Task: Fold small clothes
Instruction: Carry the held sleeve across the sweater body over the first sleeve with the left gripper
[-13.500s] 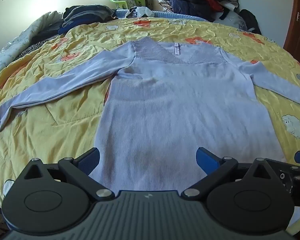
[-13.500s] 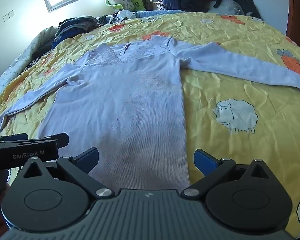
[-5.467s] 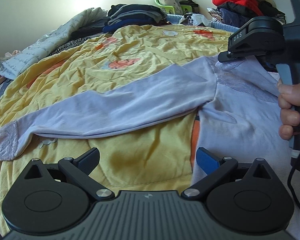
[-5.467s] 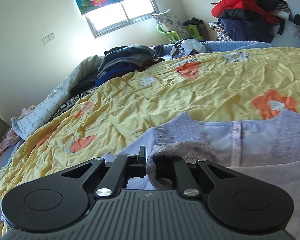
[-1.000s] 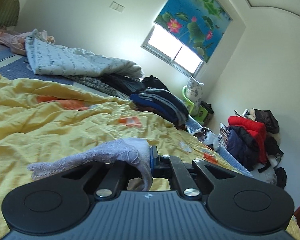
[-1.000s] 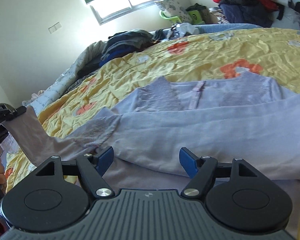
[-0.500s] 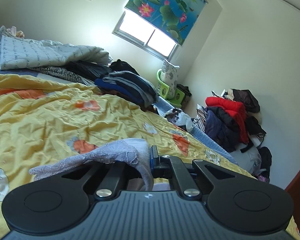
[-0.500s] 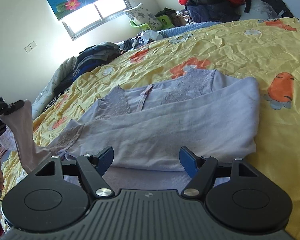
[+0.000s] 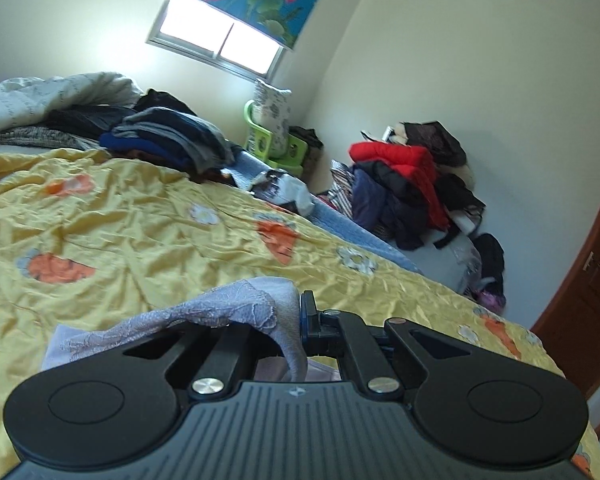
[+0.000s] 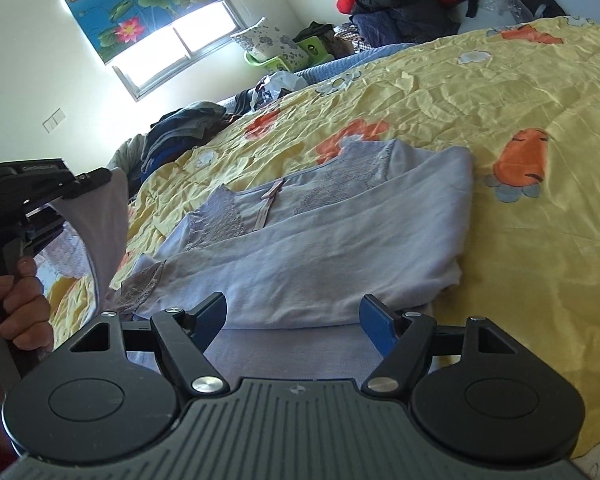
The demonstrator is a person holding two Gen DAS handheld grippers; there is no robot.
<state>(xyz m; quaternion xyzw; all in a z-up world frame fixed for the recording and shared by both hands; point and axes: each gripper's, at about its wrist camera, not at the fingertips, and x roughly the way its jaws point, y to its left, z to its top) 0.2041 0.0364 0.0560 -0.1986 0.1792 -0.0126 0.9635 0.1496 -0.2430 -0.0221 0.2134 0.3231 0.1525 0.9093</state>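
Observation:
A lilac long-sleeved top [image 10: 320,248] lies on the yellow bedspread [image 10: 520,92], its right sleeve folded across the chest. My left gripper [image 9: 300,320] is shut on the lace cuff [image 9: 236,308] of the left sleeve and holds it up in the air. In the right wrist view that gripper [image 10: 88,180] is at the far left with the sleeve [image 10: 104,224] hanging from it. My right gripper [image 10: 292,316] is open and empty, low over the front of the folded top.
Stacked dark clothes [image 9: 168,140] and a pale quilt [image 9: 40,96] lie at the bed's far side. A heap of red and dark jackets [image 9: 404,184] sits in the corner. A green basket with a pillow [image 9: 272,132] stands under the window. A brown door [image 9: 584,300] is at right.
My left gripper has carried the sleeve cuff higher and swung to the right, toward the body of the top. My right gripper has tilted and stays open over the folded top.

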